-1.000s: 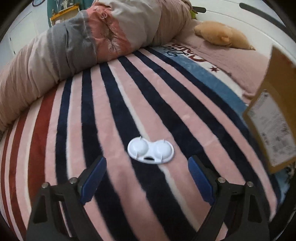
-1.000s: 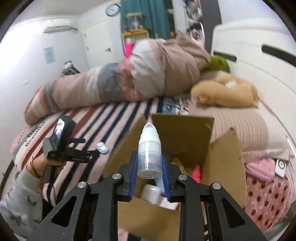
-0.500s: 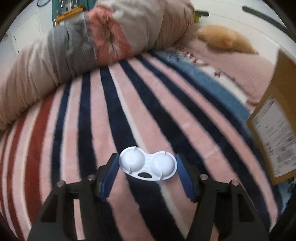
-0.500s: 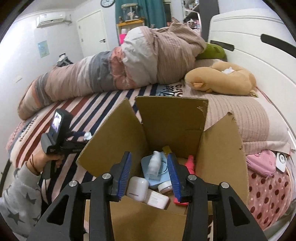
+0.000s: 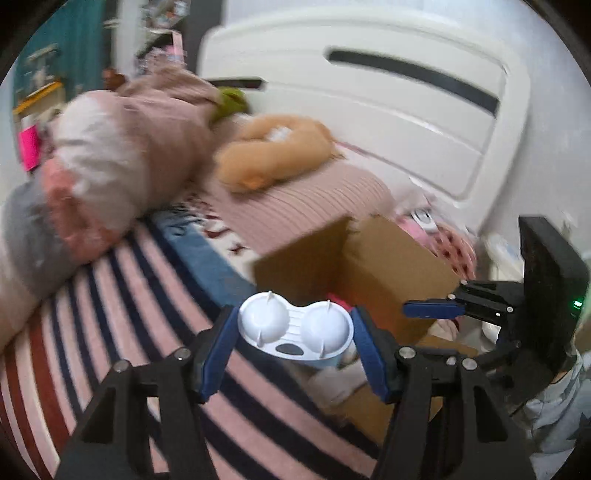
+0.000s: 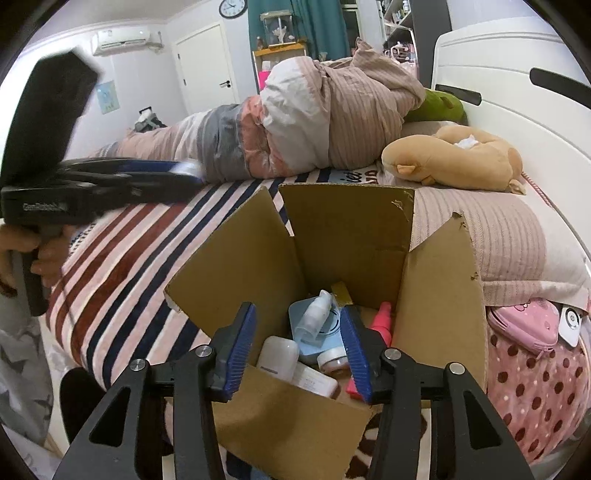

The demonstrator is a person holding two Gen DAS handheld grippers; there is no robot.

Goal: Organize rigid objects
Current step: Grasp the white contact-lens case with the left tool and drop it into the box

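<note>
cardboard box (image 6: 347,236) holds bottles (image 6: 314,314); left fingers (image 5: 225,343) grip white case (image 5: 293,330), right fingers (image 6: 242,339) wide.

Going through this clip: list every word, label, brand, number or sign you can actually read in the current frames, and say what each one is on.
"GenRobot" (roughly; small and soft): side of the left gripper body, right wrist view.
"iet" (partial, script lettering): blanket just behind the cardboard box.
Wall clock: numerals too small to read.
Bottles in the box: no legible labels.
Left wrist view: too blurred; the white contact lens case shows no text.
</note>
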